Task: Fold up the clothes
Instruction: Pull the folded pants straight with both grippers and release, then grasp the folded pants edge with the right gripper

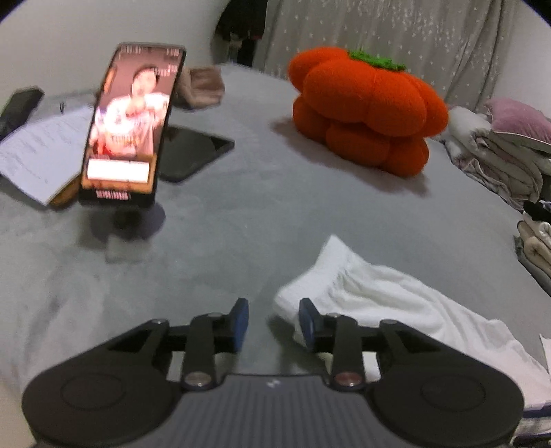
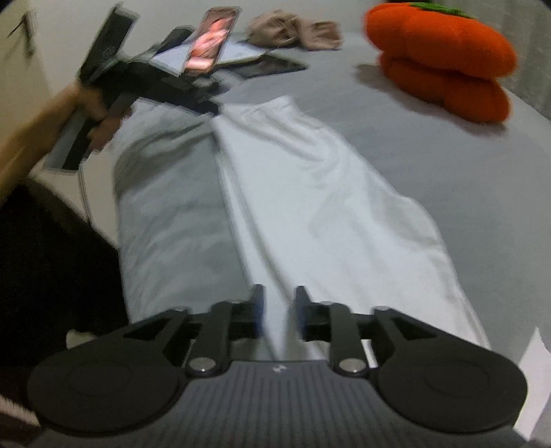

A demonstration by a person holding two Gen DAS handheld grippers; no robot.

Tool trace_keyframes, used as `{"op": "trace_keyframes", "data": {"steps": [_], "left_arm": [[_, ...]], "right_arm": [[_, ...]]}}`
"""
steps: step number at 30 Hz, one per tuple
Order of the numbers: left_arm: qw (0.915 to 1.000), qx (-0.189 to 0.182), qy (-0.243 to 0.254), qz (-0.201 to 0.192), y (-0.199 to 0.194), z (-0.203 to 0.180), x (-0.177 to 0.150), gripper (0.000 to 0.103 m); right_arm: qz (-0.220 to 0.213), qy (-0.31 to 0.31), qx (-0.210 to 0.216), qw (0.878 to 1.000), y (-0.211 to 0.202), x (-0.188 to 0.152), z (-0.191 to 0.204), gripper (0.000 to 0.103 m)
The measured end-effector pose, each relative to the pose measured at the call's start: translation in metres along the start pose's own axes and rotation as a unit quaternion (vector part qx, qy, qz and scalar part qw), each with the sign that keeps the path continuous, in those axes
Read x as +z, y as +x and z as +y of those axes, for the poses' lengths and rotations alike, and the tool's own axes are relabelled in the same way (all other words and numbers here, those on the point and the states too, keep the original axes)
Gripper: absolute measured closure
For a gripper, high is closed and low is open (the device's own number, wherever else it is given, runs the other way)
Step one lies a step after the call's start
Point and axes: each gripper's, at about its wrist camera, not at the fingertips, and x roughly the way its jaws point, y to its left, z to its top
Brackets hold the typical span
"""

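A long white garment (image 2: 310,206) lies stretched out on the grey bed (image 2: 430,165), with a lengthwise ridge down its middle. My right gripper (image 2: 279,305) hovers open over its near end, and the ridge runs between the fingers. In the left wrist view the garment's gathered far end (image 1: 372,293) lies just right of my left gripper (image 1: 274,320), which is open with nothing between its blue pads. The right finger (image 1: 307,320) overlaps the cloth's corner. In the right wrist view a hand (image 2: 96,117) holds the left gripper (image 2: 206,105) at that far corner.
A lit phone on a stand (image 1: 132,120), a dark tablet (image 1: 193,151) and papers (image 1: 38,151) sit at the far left. An orange pumpkin plush (image 1: 368,107) stands at the back. Folded clothes (image 1: 509,155) are stacked at the right edge. A beige garment (image 2: 296,32) lies far back.
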Motion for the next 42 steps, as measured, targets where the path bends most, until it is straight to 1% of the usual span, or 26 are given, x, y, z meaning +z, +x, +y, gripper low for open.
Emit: {"op": "trace_keyframes", "data": {"steps": [1, 4, 9, 16, 20, 22, 24, 25, 27, 28, 30, 31, 32, 35, 38, 42], "left_arm": [[0.9999, -0.005, 0.008, -0.007, -0.001, -0.004, 0.000, 0.069], [0.9989, -0.024, 0.033, -0.024, -0.004, -0.019, 0.001, 0.066], [0.9937, -0.079, 0.077, -0.019, 0.003, -0.052, -0.001, 0.061], [0.9807, -0.144, 0.132, 0.005, 0.017, -0.110, -0.011, 0.060], [0.9702, -0.185, 0.156, 0.017, 0.024, -0.142, -0.022, 0.058], [0.9640, -0.205, 0.168, 0.023, 0.027, -0.154, -0.029, 0.054], [0.9594, -0.219, 0.175, 0.032, 0.032, -0.163, -0.035, 0.053], [0.9583, -0.222, 0.175, 0.037, 0.035, -0.166, -0.037, 0.052], [0.9581, -0.227, 0.169, 0.045, 0.041, -0.167, -0.037, 0.052], [0.9586, -0.228, 0.164, 0.048, 0.043, -0.166, -0.037, 0.053], [0.9600, -0.230, 0.150, 0.055, 0.047, -0.163, -0.036, 0.053], [0.9607, -0.231, 0.142, 0.059, 0.049, -0.161, -0.035, 0.053], [0.9612, -0.233, 0.134, 0.064, 0.051, -0.159, -0.035, 0.053], [0.9619, -0.240, 0.109, 0.073, 0.055, -0.153, -0.032, 0.053], [0.9621, -0.246, 0.089, 0.078, 0.057, -0.149, -0.029, 0.053], [0.9620, -0.249, 0.075, 0.083, 0.060, -0.150, -0.029, 0.053]], "right_arm": [[-0.008, 0.016, -0.010, 1.000, -0.002, 0.001, -0.008, 0.056], [-0.024, 0.060, -0.038, 0.997, -0.008, 0.003, -0.031, 0.056], [-0.043, 0.116, -0.084, 0.989, -0.011, 0.001, -0.062, 0.056], [-0.048, 0.141, -0.111, 0.983, 0.001, 0.003, -0.077, 0.056], [-0.052, 0.154, -0.126, 0.979, 0.008, 0.004, -0.086, 0.056], [-0.053, 0.161, -0.133, 0.976, 0.011, 0.004, -0.090, 0.060], [-0.058, 0.163, -0.136, 0.976, 0.015, 0.006, -0.091, 0.069], [-0.061, 0.163, -0.134, 0.976, 0.016, 0.006, -0.092, 0.072], [-0.064, 0.164, -0.130, 0.976, 0.019, 0.006, -0.092, 0.083], [-0.065, 0.163, -0.129, 0.976, 0.021, 0.005, -0.092, 0.086], [-0.069, 0.157, -0.126, 0.977, 0.021, 0.005, -0.092, 0.097], [-0.072, 0.150, -0.127, 0.978, 0.020, 0.005, -0.090, 0.099], [-0.076, 0.142, -0.126, 0.979, 0.019, 0.005, -0.088, 0.101], [-0.080, 0.123, -0.114, 0.983, 0.015, 0.005, -0.081, 0.101], [-0.072, 0.111, -0.099, 0.986, 0.016, 0.003, -0.074, 0.101], [-0.061, 0.097, -0.080, 0.990, 0.017, 0.000, -0.064, 0.101]]}}
